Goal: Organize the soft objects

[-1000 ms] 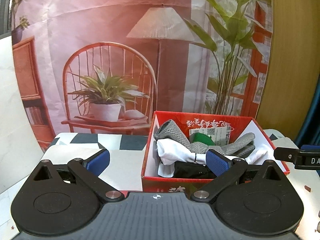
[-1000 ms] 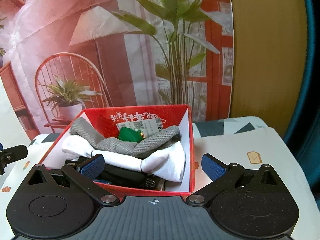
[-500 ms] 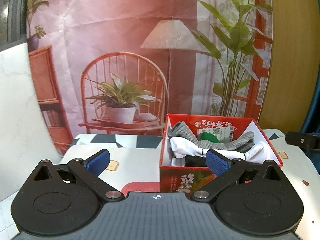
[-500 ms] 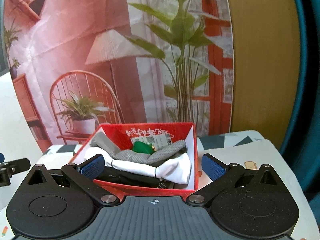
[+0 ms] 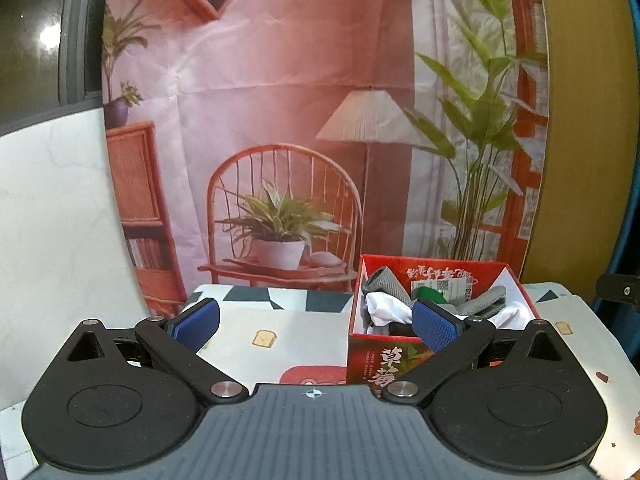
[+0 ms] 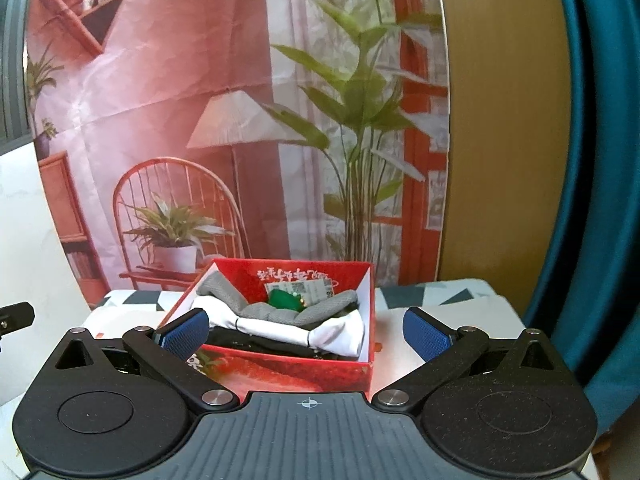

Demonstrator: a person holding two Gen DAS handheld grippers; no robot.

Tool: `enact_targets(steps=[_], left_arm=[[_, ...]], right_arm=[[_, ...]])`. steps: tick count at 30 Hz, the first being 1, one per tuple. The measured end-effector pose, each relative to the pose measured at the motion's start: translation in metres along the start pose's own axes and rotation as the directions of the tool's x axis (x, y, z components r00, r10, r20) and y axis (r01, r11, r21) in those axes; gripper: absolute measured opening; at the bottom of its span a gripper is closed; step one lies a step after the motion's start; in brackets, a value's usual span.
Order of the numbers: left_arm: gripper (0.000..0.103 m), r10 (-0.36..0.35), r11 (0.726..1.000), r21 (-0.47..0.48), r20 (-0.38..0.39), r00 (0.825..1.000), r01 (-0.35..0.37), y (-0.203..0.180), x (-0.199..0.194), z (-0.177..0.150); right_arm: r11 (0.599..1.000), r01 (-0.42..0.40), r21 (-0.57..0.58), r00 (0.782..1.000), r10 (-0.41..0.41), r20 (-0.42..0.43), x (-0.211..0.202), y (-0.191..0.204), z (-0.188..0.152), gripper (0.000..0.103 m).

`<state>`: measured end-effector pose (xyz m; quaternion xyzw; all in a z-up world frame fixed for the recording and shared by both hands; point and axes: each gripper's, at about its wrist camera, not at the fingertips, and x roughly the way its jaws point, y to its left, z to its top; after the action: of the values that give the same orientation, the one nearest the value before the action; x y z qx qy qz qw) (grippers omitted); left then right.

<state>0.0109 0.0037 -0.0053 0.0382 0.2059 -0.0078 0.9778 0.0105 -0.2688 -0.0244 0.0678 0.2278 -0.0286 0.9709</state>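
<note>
A red cardboard box (image 6: 288, 372) stands on the table, also in the left wrist view (image 5: 384, 360). Inside lie a grey knitted cloth (image 6: 288, 312), a white cloth (image 6: 320, 334), a black item (image 6: 248, 344) and a small green object (image 6: 284, 300). The grey cloth (image 5: 480, 298) and white cloth (image 5: 384, 306) show in the left view too. My left gripper (image 5: 316, 320) is open and empty, in front of the box and left of it. My right gripper (image 6: 306, 330) is open and empty, in front of the box.
The table carries a patterned cloth (image 5: 280, 328) with toast and triangle prints. A printed backdrop (image 5: 280, 140) of a chair, lamp and plants hangs behind. A white wall panel (image 5: 52, 220) is at the left, a wooden panel (image 6: 492, 160) and teal curtain (image 6: 592, 200) at the right.
Both grippers have drawn back and risen away from the box, which now looks smaller and farther. Both stay open and empty; the box contents have not moved.
</note>
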Motion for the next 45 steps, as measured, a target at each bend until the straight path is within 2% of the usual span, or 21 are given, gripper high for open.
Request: enact_targets(steps=[9,45], left_arm=[[0.103,0.01,1.0,-0.003,0.03,1.0,-0.01,0.001,-0.027,0.002],[0.103,-0.004,1.0,-0.012,-0.025,1.0,0.004,0.009,-0.016,-0.002]], right_arm=[[1.0,0.031,-0.005,0.999,-0.03,0.027,-0.034,-0.005,0.0,0.103],[0.998,0.052,-0.024,0.999,-0.051,0.012,-0.025,-0.008,-0.007,0.103]])
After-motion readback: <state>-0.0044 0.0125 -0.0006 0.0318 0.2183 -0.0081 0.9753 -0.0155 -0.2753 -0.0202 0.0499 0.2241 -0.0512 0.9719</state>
